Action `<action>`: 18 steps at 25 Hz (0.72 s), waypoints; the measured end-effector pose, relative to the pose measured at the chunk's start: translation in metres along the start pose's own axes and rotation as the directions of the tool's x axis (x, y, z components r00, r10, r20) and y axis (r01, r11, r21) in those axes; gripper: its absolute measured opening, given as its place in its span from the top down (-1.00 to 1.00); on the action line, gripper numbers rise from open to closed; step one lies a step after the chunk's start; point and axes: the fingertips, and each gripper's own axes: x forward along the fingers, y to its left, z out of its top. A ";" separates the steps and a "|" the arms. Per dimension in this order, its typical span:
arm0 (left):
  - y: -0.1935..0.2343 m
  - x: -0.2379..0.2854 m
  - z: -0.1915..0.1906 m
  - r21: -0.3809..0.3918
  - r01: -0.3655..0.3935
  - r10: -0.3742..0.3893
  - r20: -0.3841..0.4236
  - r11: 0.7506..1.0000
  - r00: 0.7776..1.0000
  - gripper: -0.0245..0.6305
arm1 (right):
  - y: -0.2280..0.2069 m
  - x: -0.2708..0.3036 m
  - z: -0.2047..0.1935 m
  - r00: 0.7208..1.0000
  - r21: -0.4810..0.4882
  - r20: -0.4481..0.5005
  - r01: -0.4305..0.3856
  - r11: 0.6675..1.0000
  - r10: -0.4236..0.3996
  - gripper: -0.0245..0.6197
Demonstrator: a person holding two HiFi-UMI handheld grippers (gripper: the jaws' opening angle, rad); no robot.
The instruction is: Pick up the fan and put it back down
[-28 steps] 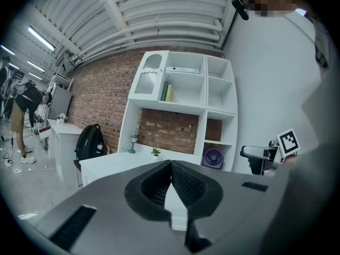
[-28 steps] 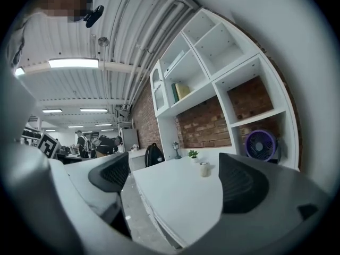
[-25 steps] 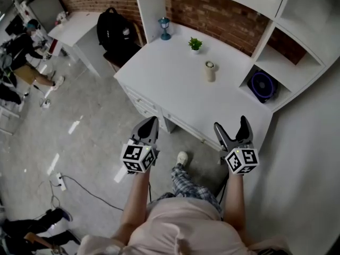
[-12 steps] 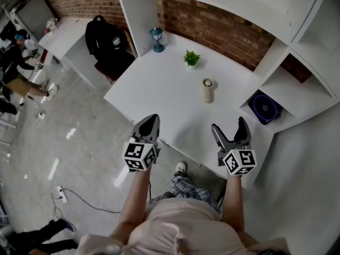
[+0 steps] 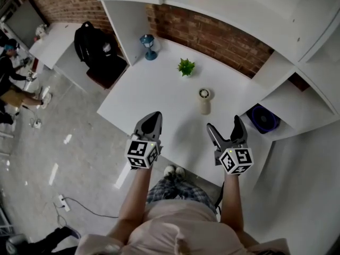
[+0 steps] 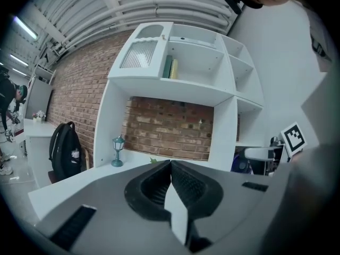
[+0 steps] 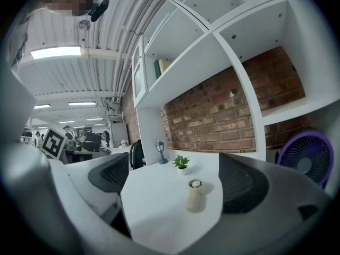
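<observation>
The purple round fan [image 5: 262, 118] stands in a low cubby at the right end of the white desk [image 5: 154, 94]; in the right gripper view the fan [image 7: 304, 155] shows at the far right. My right gripper [image 5: 223, 123] is open over the desk's front edge, left of the fan and well short of it. Its jaws [image 7: 175, 177] hold nothing. My left gripper [image 5: 153, 117] is shut and empty over the front edge, further left. In the left gripper view the left gripper [image 6: 170, 166] has its jaws pressed together.
A cream cylinder with a grille top [image 5: 204, 101] stands mid-desk ahead of the right gripper. A small potted plant [image 5: 185, 67] and a blue lantern [image 5: 148, 47] stand near the brick wall. A black backpack [image 5: 95, 45] rests left of the desk. White shelves hang overhead.
The person has stepped toward the desk, so both grippers are now over its front edge and nearer the fan. Neither gripper's jaws have changed.
</observation>
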 end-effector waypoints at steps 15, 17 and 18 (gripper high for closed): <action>0.004 0.106 -0.001 0.018 0.102 -0.101 -0.049 0.995 0.994 0.84 | -0.029 0.077 -0.009 0.996 -0.001 -0.068 0.061 0.998 -0.061 -0.68; 0.006 0.123 -0.001 0.012 0.103 -0.103 -0.060 0.995 0.993 0.84 | -0.034 0.094 -0.016 0.993 -0.004 -0.104 0.063 0.998 -0.063 -0.68; 0.007 0.131 -0.002 0.006 0.102 -0.101 -0.064 0.995 0.993 0.84 | -0.036 0.103 -0.021 0.990 -0.004 -0.124 0.064 0.998 -0.064 -0.68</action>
